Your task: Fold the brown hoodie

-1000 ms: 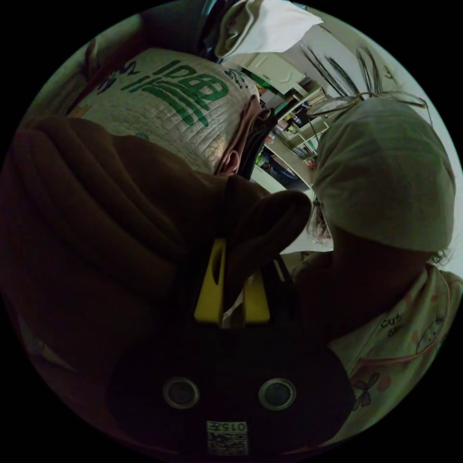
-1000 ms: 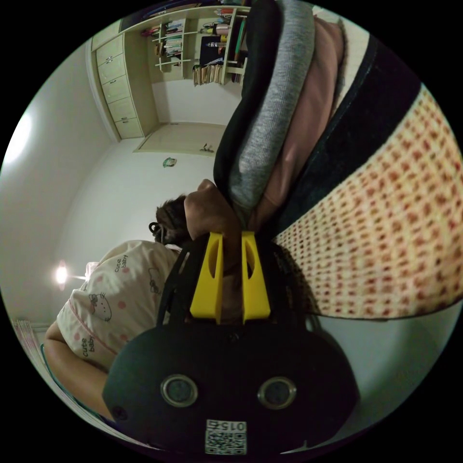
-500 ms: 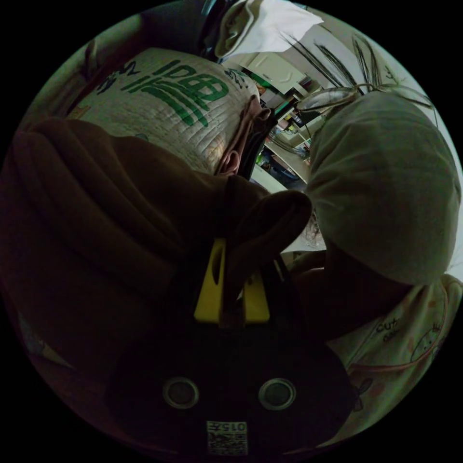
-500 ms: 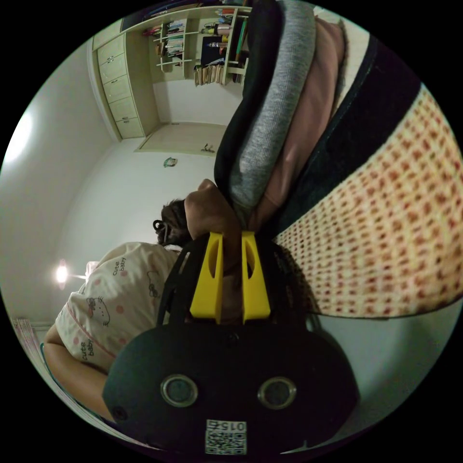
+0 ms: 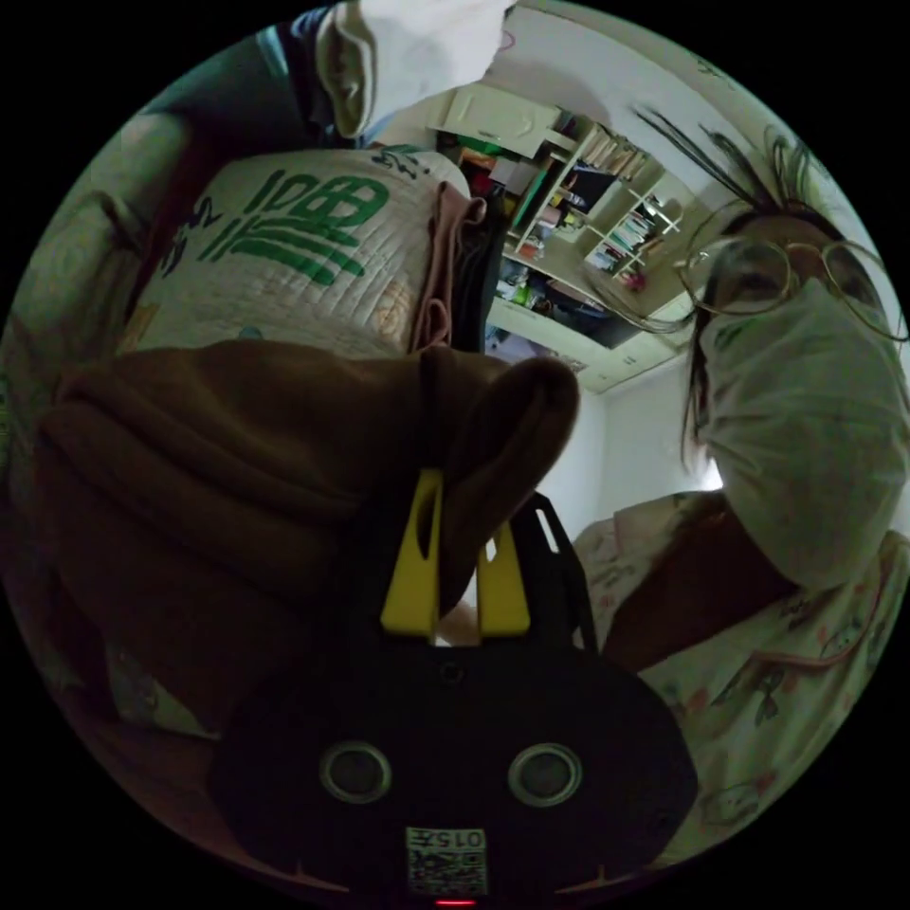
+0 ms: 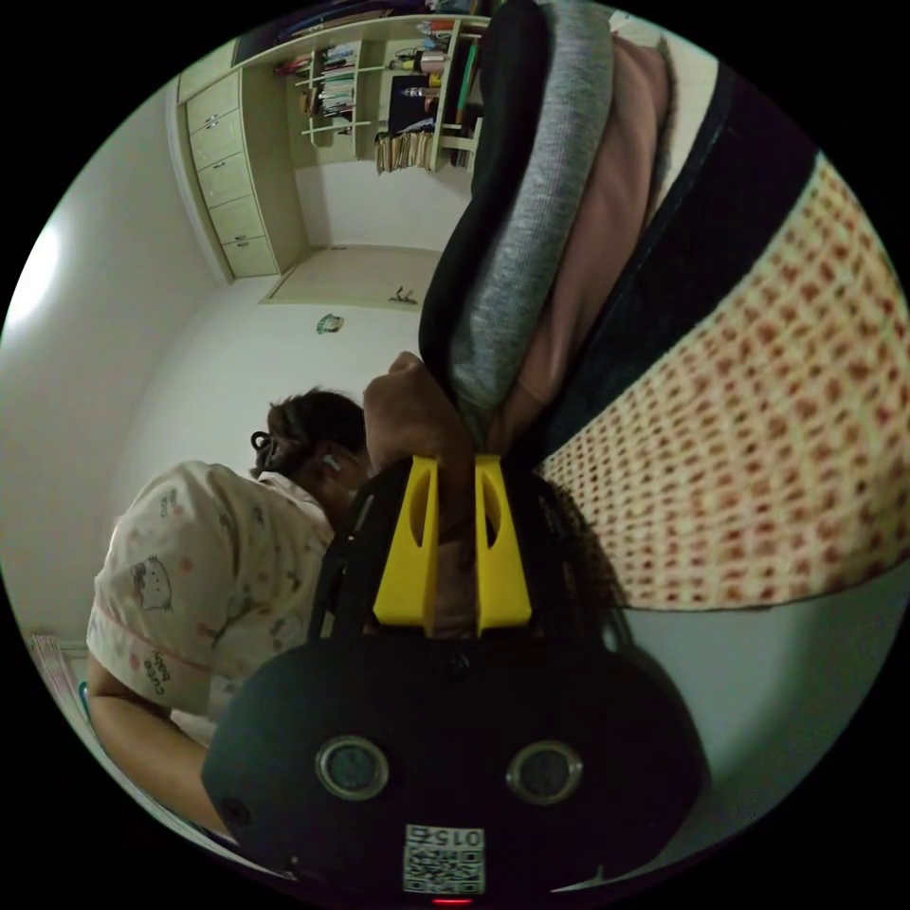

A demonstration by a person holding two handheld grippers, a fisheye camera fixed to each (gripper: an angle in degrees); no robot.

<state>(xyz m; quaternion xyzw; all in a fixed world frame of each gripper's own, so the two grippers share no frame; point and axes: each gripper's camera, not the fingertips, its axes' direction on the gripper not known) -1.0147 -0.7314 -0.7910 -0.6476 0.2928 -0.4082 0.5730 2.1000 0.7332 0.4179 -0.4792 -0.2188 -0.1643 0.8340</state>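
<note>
The brown hoodie (image 5: 227, 455) lies bunched in thick folds across the left and middle of the left gripper view. My left gripper (image 5: 455, 493) is shut on a rounded fold of it, the cloth bulging up between the yellow jaws. In the right gripper view my right gripper (image 6: 453, 474) is shut on a brown edge of the hoodie (image 6: 412, 417), pressed against a stack of folded clothes (image 6: 531, 246).
A quilted white bag with green print (image 5: 303, 256) stands behind the hoodie. A red-and-cream checked cloth (image 6: 749, 445) lies right of the stack. The person in a mask and patterned top (image 5: 806, 455) leans close. Shelves and cupboards (image 6: 284, 123) line the far wall.
The left view has swung and tilted, so the bag and shelves sit differently and the person's face now shows. In the right view the person's body has shifted. Both grips are unchanged.
</note>
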